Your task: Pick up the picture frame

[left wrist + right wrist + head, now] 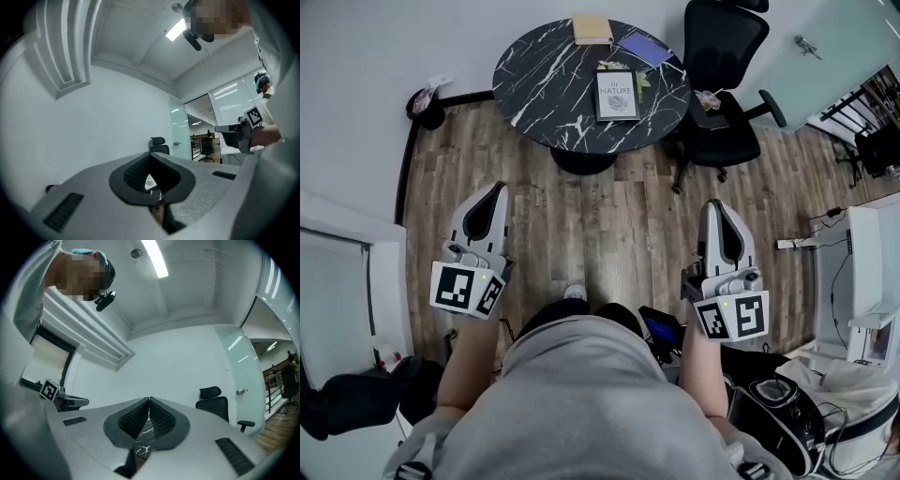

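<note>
A: Frame (pixel 618 95)?
B: Flat on table (pixel 544 84), right of centre. Long axis runs away from the person.
A: Grippers?
B: Left gripper (pixel 499 187) and right gripper (pixel 713 204): jaws pressed together, holding nothing, well short of table. Frame lies ahead between them, neither clearly nearer.

Seemingly marble table (pixel 544 84) and black chair (pixel 722 56) on wooden floor (pixel 609 225).

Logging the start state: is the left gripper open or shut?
Shut: in its own view the left gripper shows its fingers meeting at the tips, nothing between them.
</note>
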